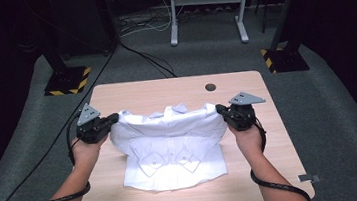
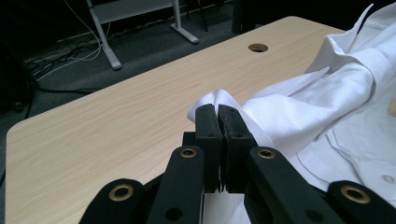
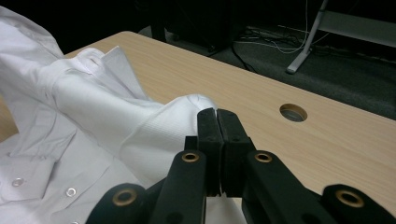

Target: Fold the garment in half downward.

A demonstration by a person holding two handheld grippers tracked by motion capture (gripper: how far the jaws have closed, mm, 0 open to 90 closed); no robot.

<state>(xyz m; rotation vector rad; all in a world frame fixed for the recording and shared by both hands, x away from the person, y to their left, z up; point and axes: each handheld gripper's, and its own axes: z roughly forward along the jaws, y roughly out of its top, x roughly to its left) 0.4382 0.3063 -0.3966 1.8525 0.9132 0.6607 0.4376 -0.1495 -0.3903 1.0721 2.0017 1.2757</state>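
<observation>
A white button-up shirt [image 1: 171,146] lies on the wooden table [image 1: 165,89], its upper part lifted and stretched between both grippers. My left gripper [image 1: 113,119] is shut on the shirt's left shoulder edge; in the left gripper view white fabric [image 2: 299,102] pokes out past the closed jaws of the left gripper [image 2: 217,112]. My right gripper [image 1: 219,109] is shut on the opposite shoulder edge; in the right gripper view cloth [image 3: 140,121] bunches at the closed tips of the right gripper [image 3: 217,115]. The collar [image 1: 170,111] stands up between them. The lower hem rests flat near the front edge.
A round cable hole [image 1: 210,87] sits in the table's far right part. Beyond the table stand a white desk frame [image 1: 207,7] and two stand bases with yellow-black stripes [image 1: 66,82]. Cables run across the grey floor [image 1: 136,54].
</observation>
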